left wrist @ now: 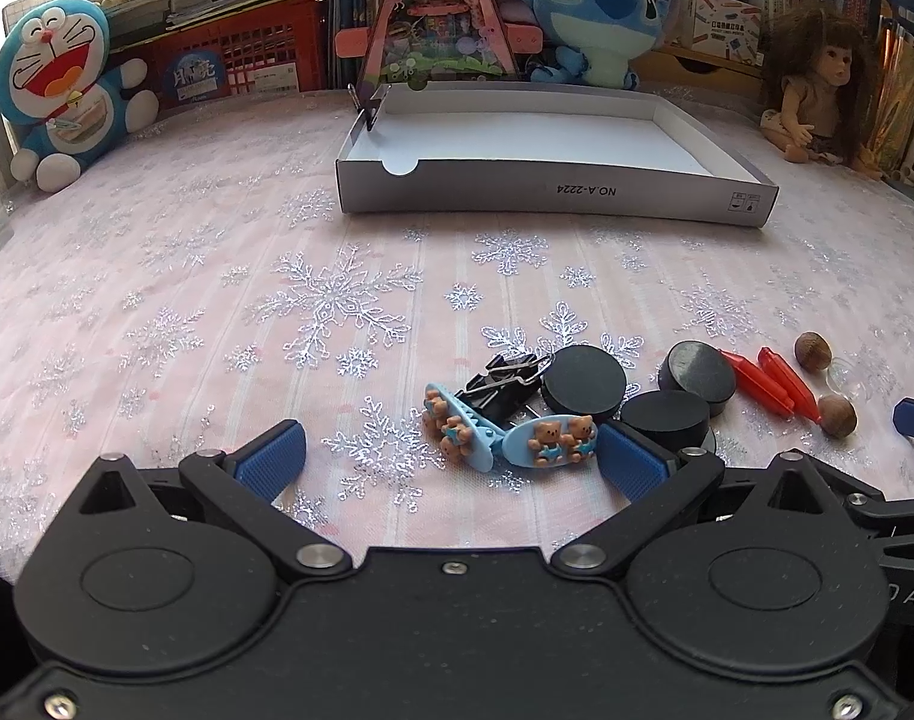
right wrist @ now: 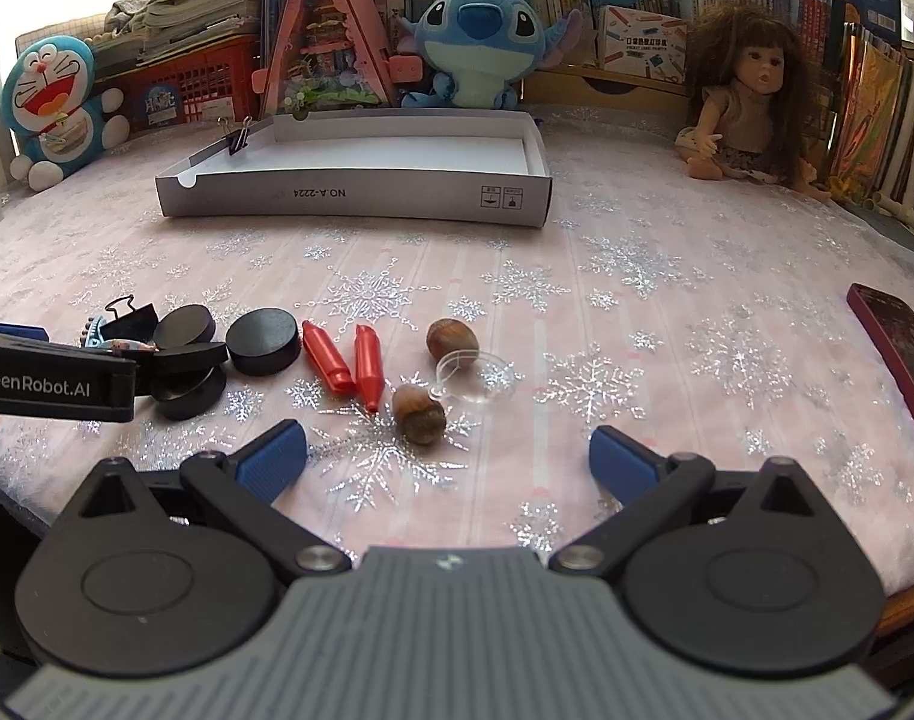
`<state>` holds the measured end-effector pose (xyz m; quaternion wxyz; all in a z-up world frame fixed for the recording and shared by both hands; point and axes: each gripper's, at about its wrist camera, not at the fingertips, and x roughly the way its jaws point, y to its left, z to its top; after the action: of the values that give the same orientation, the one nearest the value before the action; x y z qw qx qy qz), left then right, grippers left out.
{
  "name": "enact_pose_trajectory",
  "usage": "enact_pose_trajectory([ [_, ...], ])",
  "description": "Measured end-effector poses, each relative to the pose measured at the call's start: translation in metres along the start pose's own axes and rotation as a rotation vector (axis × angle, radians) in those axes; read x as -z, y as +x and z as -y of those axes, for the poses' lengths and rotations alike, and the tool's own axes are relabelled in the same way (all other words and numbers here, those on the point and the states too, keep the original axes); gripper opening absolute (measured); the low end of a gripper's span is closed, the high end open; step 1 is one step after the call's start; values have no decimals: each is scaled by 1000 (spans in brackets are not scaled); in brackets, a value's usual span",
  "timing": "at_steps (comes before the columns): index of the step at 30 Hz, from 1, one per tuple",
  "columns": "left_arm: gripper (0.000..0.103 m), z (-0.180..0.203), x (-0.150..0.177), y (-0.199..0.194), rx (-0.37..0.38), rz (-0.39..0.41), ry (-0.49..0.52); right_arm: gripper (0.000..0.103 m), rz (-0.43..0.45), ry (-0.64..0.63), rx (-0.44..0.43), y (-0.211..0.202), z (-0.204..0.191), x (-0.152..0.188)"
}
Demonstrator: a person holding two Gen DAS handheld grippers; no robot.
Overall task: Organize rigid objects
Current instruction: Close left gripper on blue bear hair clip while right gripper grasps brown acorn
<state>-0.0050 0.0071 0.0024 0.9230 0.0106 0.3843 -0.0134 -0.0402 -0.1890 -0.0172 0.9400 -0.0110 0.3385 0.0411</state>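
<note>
Pink snowflake cloth [right wrist: 637, 312] covers table; plush toys, doll, books at far edge.

L tongs [left wrist: 450, 450]: released, jaws wide, nothing held. Blue bear hair clips [left wrist: 505, 435] just ahead, one touching its R fingertip [left wrist: 628, 459]. Black binder clip [left wrist: 508, 384] + black discs [left wrist: 586, 381] just beyond.

R tongs [right wrist: 447, 453]: released, empty. Nut [right wrist: 419, 414] just ahead between fingers, 2nd nut [right wrist: 452, 342] + clear round piece [right wrist: 475, 378] behind. Red pen caps [right wrist: 348, 363] ahead-left.

White tray box [right wrist: 360, 201] far ahead, well apart from items; binder clip [right wrist: 237, 135] on its L wall.
</note>
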Motion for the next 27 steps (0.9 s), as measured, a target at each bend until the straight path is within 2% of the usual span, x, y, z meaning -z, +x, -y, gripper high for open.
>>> enact_pose_trajectory([
  [9,102,-3,3,-1,28,26,10,103,42,-18,-32,-3,4,2],
  [12,99,-4,4,-4,64,31,23,98,63,-40,-47,-6,4,2],
  [14,92,-4,5,-8,86,41,33,95,72,-55,-60,-8,3,3],
  [19,72,-6,7,-18,150,62,37,81,99,-55,-80,-12,3,6],
  [22,54,-6,9,-23,188,67,35,63,119,-52,-86,-16,2,6],
  [24,47,-5,10,-26,198,68,41,51,128,-51,-94,-18,2,6],
  [27,41,-5,12,-28,213,68,46,45,130,-55,-109,-18,2,5],
])
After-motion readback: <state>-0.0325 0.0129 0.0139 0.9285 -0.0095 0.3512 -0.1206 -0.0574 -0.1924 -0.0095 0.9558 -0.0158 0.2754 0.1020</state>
